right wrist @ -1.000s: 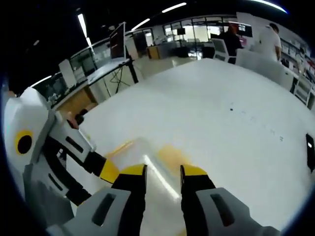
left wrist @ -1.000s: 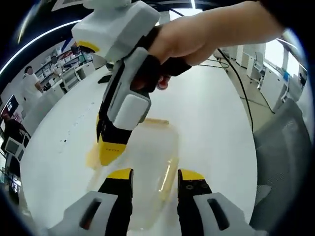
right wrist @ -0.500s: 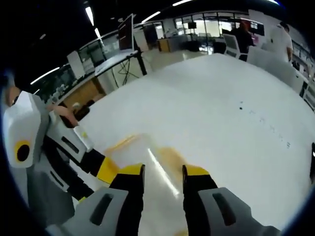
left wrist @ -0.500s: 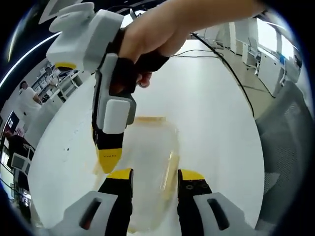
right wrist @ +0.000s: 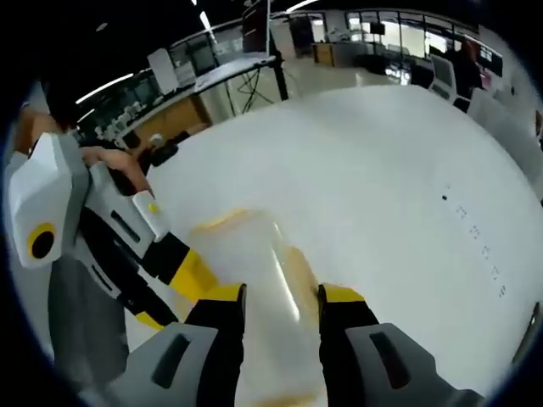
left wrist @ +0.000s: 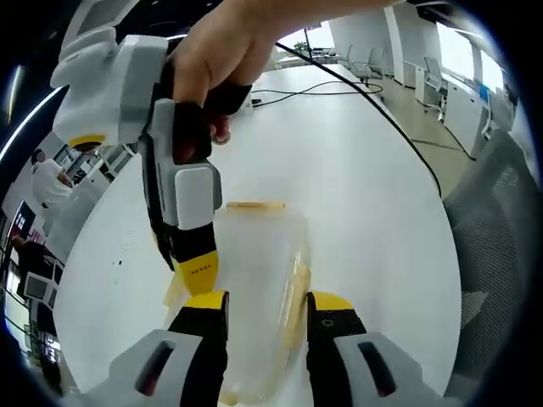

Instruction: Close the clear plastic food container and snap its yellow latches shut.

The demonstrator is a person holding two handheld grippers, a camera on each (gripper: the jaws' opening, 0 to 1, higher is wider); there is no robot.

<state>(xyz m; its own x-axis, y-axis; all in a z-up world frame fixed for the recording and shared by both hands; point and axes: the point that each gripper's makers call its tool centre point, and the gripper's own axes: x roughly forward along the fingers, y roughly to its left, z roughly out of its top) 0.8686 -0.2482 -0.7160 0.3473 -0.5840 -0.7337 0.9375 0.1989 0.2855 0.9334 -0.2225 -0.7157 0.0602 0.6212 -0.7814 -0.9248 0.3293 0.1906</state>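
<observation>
The clear plastic container (left wrist: 254,275) lies on the white table (left wrist: 373,212) with its lid resting on top. Yellow latches show at its far end (left wrist: 254,205) and along its right side (left wrist: 297,292). My left gripper (left wrist: 268,303) hangs just above the container's near end, jaws apart and nothing between them. A hand brings my right gripper (left wrist: 195,270) down at the container's left edge; whether it touches the latch there I cannot tell. In the right gripper view, my right gripper (right wrist: 282,295) stands open over the container (right wrist: 250,254), and the left gripper (right wrist: 191,275) reaches in from the left.
A black cable (left wrist: 373,93) runs across the far table. A grey chair (left wrist: 496,254) stands at the right. A person (left wrist: 47,182) and desks are beyond the table at far left. Small black marks (right wrist: 444,197) dot the table; desks and a monitor (right wrist: 254,21) stand behind.
The right gripper has swung left and lower, its tip now at the container's left edge. Both cameras tilted further down over the container, which stays put.
</observation>
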